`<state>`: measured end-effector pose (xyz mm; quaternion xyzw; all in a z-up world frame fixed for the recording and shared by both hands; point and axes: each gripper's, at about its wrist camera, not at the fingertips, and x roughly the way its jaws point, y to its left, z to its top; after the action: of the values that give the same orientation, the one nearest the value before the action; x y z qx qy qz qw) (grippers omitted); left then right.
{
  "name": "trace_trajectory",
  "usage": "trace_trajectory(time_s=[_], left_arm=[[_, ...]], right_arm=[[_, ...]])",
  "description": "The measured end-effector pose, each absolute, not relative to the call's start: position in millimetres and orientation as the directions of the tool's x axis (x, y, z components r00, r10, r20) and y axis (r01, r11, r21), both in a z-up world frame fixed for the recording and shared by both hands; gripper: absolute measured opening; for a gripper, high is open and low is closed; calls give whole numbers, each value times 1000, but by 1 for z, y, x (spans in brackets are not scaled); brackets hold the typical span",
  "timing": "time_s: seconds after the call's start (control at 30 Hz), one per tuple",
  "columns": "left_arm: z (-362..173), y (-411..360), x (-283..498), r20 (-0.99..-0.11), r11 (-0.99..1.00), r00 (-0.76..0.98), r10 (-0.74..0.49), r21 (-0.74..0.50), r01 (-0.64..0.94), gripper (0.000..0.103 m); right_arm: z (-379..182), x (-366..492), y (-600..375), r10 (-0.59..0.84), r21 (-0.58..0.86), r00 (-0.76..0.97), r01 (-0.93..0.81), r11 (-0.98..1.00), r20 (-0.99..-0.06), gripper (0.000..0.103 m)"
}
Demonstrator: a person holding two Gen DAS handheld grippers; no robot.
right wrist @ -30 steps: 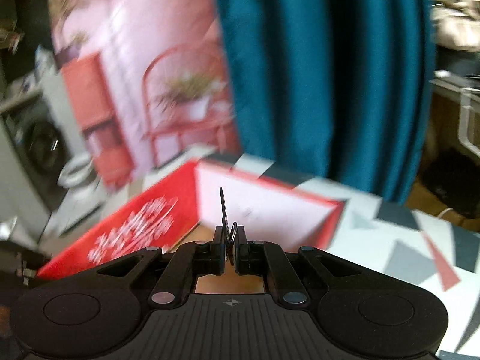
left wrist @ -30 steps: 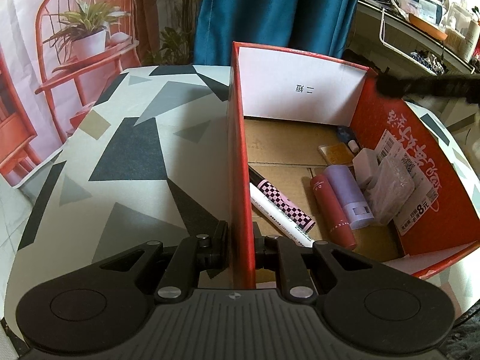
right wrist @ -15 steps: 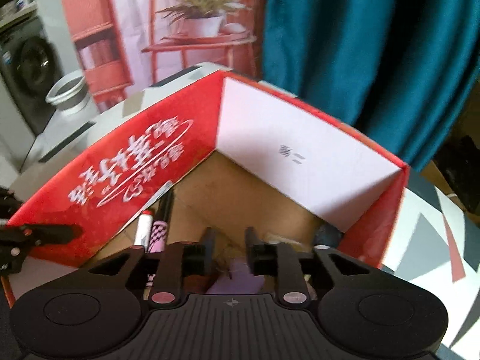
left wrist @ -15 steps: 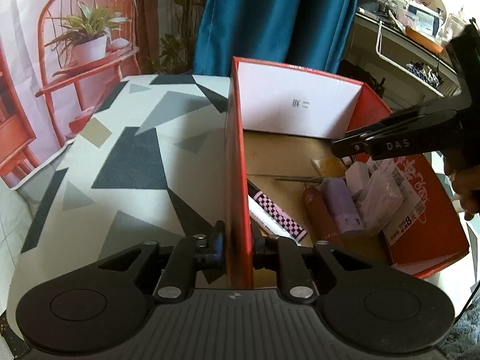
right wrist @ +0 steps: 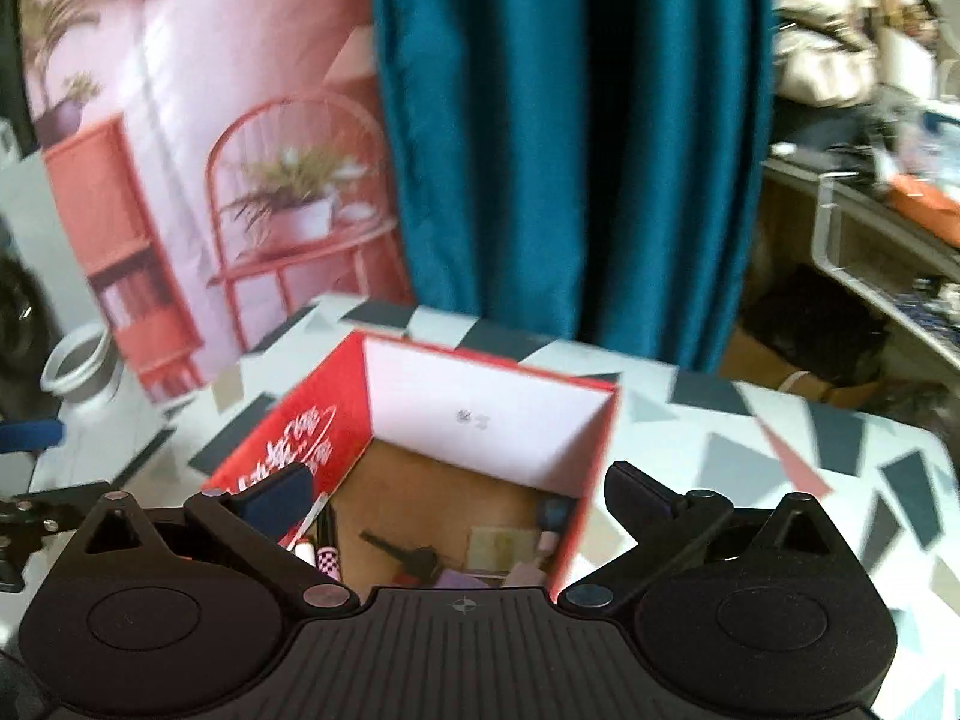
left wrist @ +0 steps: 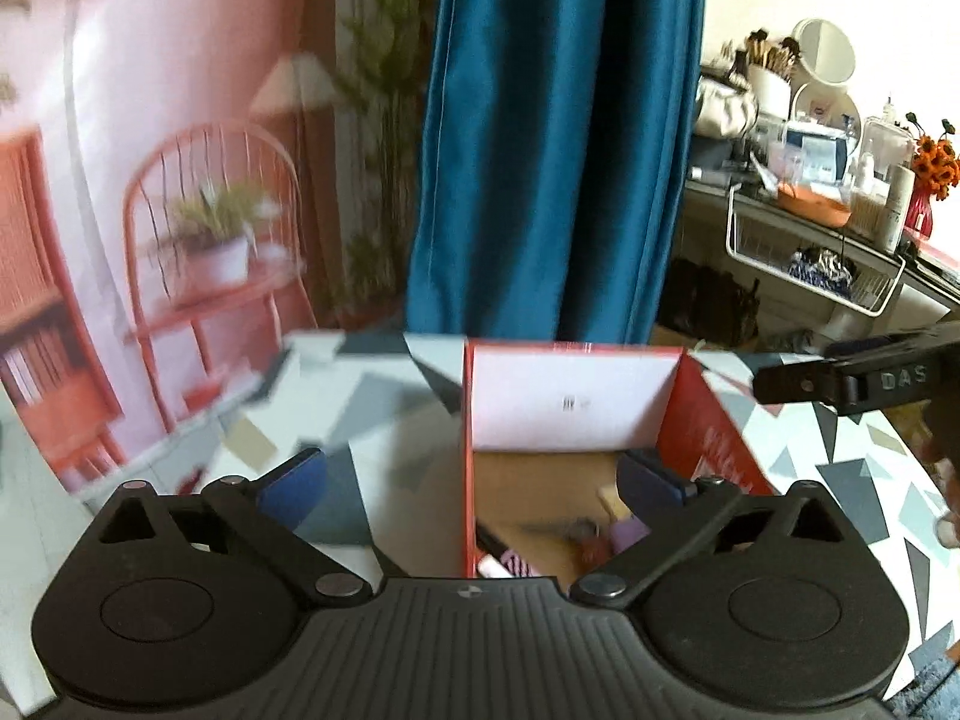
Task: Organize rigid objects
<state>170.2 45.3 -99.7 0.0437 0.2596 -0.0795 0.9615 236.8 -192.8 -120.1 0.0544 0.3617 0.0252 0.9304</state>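
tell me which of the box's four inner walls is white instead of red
The far end wall of the red box, facing both cameras with a small dark mark printed on it. The side walls flanking it are red.

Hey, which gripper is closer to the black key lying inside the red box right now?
Right. The right gripper hangs open right above the black key in the red box. The left gripper, also open, straddles the box's left wall, farther from it.

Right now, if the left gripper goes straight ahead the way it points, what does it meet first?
Probably the red box: its near left wall stands between the open fingers of the left gripper, edge-on. Depth is unclear in this blurred view.
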Motion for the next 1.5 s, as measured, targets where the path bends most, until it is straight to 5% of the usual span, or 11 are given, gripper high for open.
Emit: trace_trajectory(time_s=[0.37, 0.67, 0.9, 1.5], left_arm=[[-35, 5, 98, -386, 982, 922, -25, 162, 95, 103], [-4, 9, 33, -356, 989, 924, -141, -1, 150, 103], [7, 4, -13, -300, 988, 950, -85, 98, 119, 103], [14, 10, -23, -297, 994, 954, -37, 84, 64, 103]], right_arm=[[-41, 128, -203, 1, 202, 826, 137, 970, -564, 103], [-2, 42, -190, -66, 196, 858, 191, 962, -510, 103], [20, -14, -163, -104, 155, 864, 205, 966, -492, 103], [44, -46, -139, -128, 114, 882, 200, 973, -454, 103]])
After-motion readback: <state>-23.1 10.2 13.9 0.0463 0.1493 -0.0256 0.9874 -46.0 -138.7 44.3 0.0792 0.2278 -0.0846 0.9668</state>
